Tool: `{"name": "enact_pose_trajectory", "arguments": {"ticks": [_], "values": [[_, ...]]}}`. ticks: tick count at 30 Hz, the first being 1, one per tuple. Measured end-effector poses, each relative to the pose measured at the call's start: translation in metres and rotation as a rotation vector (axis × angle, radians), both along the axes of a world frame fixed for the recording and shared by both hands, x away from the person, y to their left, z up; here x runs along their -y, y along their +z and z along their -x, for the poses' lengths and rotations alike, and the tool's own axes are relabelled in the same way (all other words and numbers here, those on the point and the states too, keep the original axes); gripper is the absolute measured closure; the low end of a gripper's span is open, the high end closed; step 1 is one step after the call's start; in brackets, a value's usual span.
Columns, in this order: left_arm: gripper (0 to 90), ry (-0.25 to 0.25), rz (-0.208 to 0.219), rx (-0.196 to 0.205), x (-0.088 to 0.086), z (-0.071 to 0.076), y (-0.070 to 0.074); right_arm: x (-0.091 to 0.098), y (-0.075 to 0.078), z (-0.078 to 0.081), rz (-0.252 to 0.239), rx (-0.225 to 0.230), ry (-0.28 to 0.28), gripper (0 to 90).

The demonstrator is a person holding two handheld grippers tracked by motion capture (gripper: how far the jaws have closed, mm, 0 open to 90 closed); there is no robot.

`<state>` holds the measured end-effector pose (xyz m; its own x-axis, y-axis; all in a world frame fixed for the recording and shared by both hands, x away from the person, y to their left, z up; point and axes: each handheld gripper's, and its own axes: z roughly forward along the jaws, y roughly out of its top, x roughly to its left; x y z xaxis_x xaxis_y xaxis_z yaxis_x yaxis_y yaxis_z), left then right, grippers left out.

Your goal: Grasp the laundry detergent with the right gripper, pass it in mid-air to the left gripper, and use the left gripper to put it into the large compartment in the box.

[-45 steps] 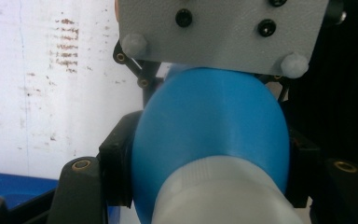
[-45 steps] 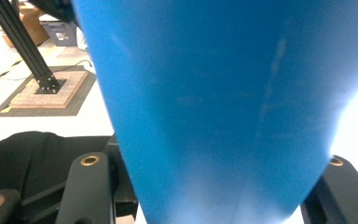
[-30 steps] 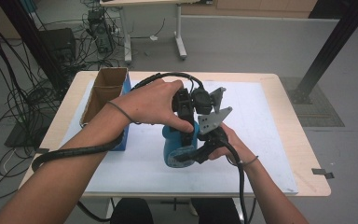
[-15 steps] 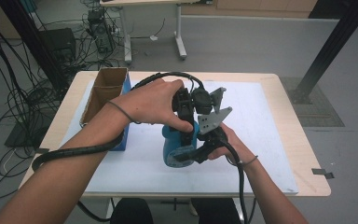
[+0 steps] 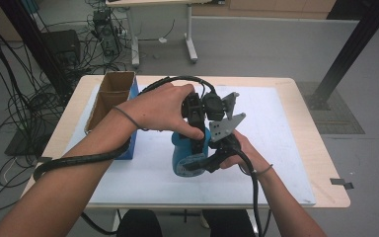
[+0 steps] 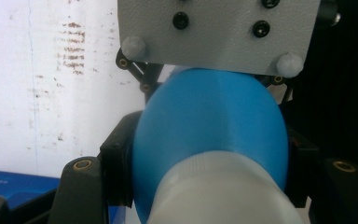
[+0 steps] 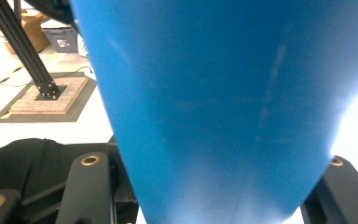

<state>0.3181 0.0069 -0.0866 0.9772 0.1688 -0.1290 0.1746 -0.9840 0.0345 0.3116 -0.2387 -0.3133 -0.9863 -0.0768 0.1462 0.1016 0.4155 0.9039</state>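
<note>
**Blue bottle clamped between both grippers above the white mat**

The blue bottle (image 5: 186, 157) sits just above the white mat (image 5: 276, 128) at mid-table, near the person's edge. The left gripper (image 5: 197, 140) is clenched on the upper body close to the white cap (image 6: 219, 191); the right gripper (image 5: 205, 160) is clenched across the lower body.

Handling: the smooth, rounded plastic is judged slippery, fairly stiff and light unless full. Grip the flanks squarely, just below the cap and on the wide lower body. Avoid the tapering shoulder, where pads may slide.

Limits of view: hands and gripper bodies cover most of the bottle. The fill level, any label and whether the base touches the mat cannot be determined. The cardboard box (image 5: 109, 98) stands well apart at the left.
</note>
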Motion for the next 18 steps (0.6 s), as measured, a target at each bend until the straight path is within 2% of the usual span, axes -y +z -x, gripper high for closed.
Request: {"name": "enact_pose_trajectory", "arguments": {"ticks": [18], "values": [[37.7,-0.003,0.003,0.003,-0.0004,0.0001,0.0002,0.0,0.0005,-0.001,0.0,-0.009,0.002,41.7]]}}
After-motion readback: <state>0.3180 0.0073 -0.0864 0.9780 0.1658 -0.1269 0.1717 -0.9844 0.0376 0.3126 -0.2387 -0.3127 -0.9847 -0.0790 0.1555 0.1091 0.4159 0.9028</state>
